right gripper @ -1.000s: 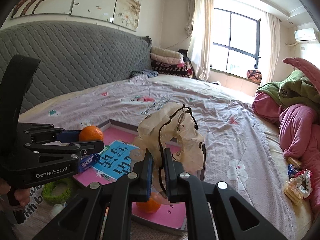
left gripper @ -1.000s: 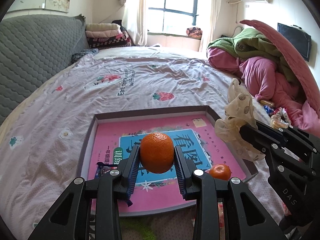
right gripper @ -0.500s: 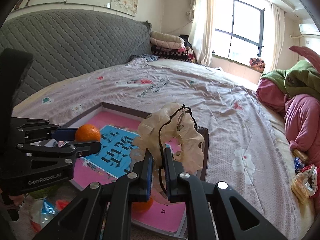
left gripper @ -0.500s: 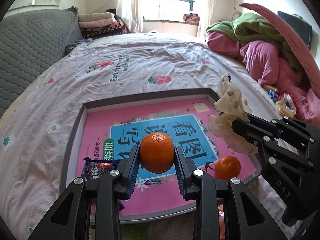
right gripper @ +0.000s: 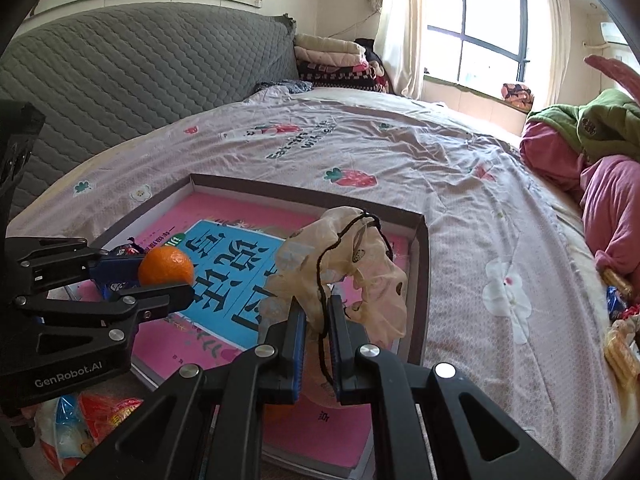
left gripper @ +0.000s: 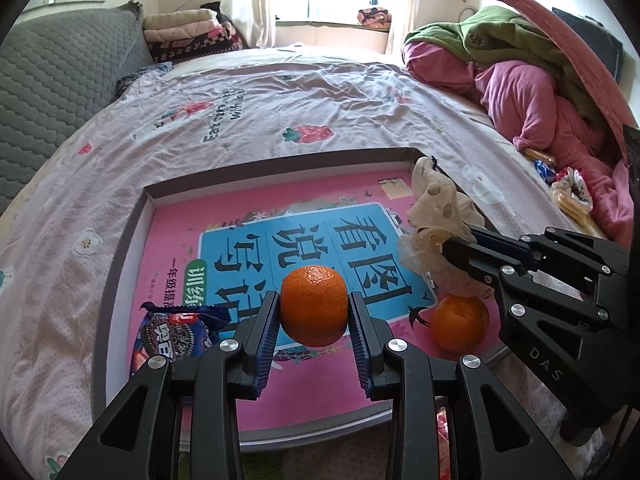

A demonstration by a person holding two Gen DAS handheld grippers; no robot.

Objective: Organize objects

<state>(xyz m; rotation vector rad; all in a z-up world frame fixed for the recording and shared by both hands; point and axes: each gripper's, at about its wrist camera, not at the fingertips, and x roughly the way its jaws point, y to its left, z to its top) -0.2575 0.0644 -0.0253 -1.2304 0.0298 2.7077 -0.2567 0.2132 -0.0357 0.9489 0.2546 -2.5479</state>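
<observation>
My left gripper (left gripper: pixel 314 322) is shut on an orange tangerine (left gripper: pixel 314 304) and holds it above the near part of a shallow box lid (left gripper: pixel 120 240) with a pink and blue printed floor. The tangerine also shows in the right wrist view (right gripper: pixel 166 266). My right gripper (right gripper: pixel 318 320) is shut on a cream fabric scrunchie with a black cord (right gripper: pixel 352 264), held above the lid's right side (right gripper: pixel 420 276). A second tangerine (left gripper: pixel 460 322) lies in the lid under the scrunchie (left gripper: pixel 436 220). A blue cookie packet (left gripper: pixel 172 336) lies at the lid's near left.
The lid rests on a bed with a pink strawberry-print sheet (left gripper: pixel 280 100). Snack packets (right gripper: pixel 84 424) lie near the front edge. More snacks (left gripper: pixel 568 192) and piled pink and green bedding (left gripper: pixel 520 80) are at the right. A grey headboard (right gripper: pixel 140 80) stands at the left.
Both grippers have moved forward and lower over the box lid, each keeping its hold. The lid and its contents look closer.
</observation>
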